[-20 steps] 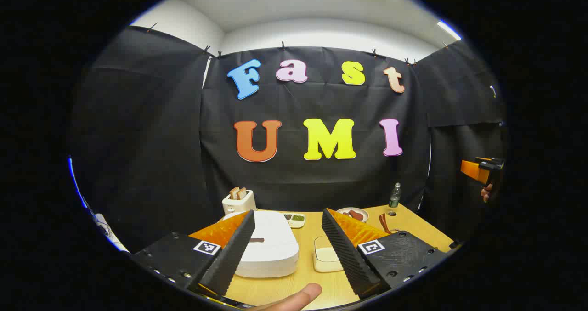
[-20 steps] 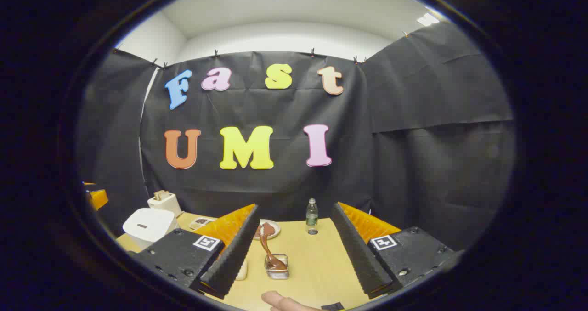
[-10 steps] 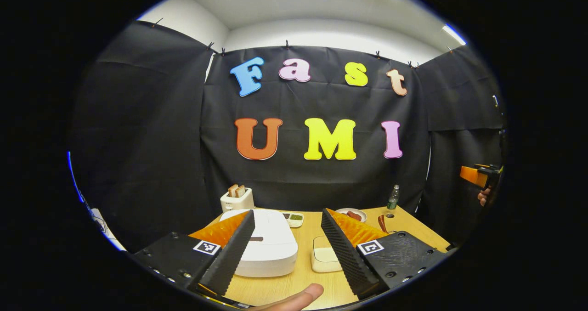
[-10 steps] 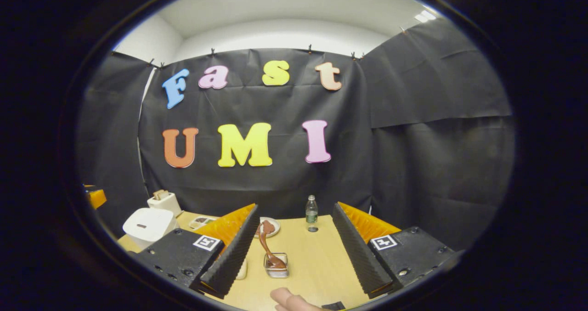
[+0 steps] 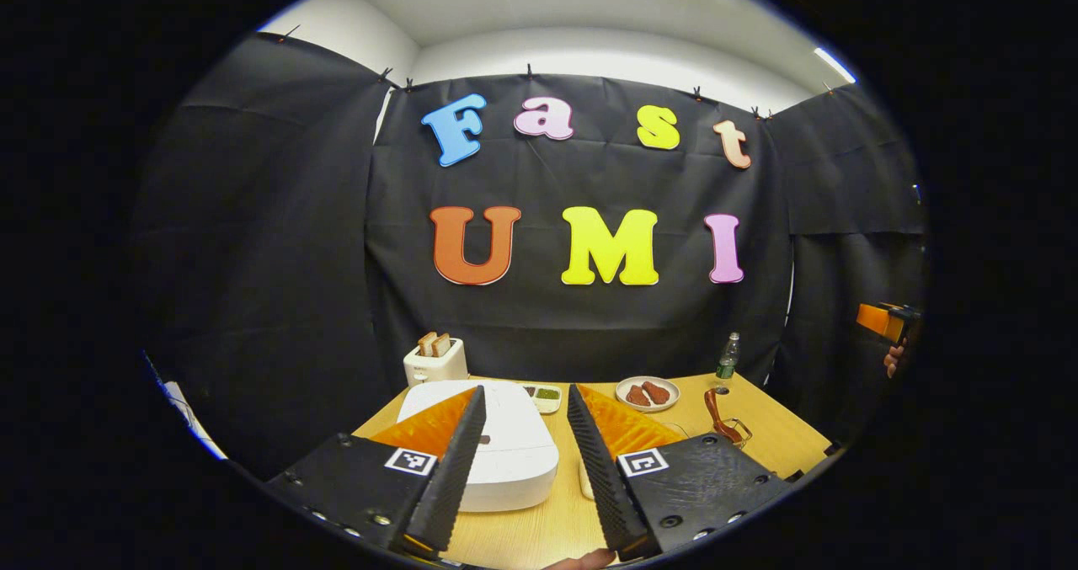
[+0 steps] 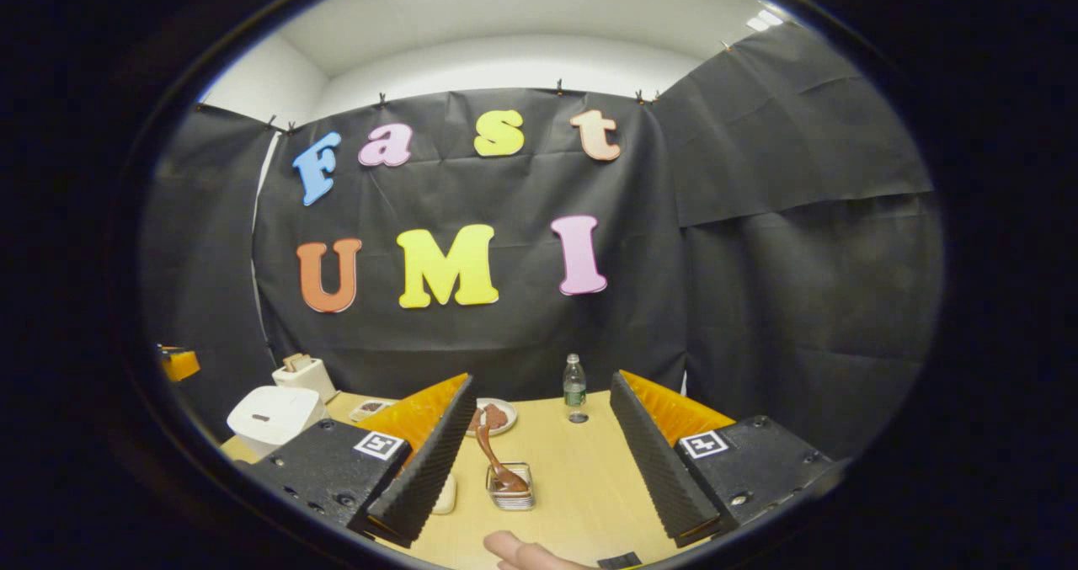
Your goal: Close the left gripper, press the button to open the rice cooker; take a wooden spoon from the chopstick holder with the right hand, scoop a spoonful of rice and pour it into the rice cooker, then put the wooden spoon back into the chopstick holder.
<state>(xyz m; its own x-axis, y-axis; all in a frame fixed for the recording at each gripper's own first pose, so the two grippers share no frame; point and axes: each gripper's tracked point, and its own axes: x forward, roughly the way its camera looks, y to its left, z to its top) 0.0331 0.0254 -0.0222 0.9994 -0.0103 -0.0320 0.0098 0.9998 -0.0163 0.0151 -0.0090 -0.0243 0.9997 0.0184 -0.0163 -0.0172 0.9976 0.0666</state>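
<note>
I see the table [image 6: 581,477] bearing the closed rice cooker [image 5: 514,448] at left. My left gripper [image 5: 525,469] hovers above it, jaws partly narrowed, empty. My right gripper [image 6: 539,460] is wide apart, empty. Between its fingers stands the chopstick holder [image 6: 510,486], wooden spoon [image 6: 490,448] leaning inside.

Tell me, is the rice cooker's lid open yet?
No, in the left gripper view the white rice cooker sits with its lid flat and closed on the table.

Black-draped booth [image 5: 253,258] — wooden table [image 6: 581,469].
</note>
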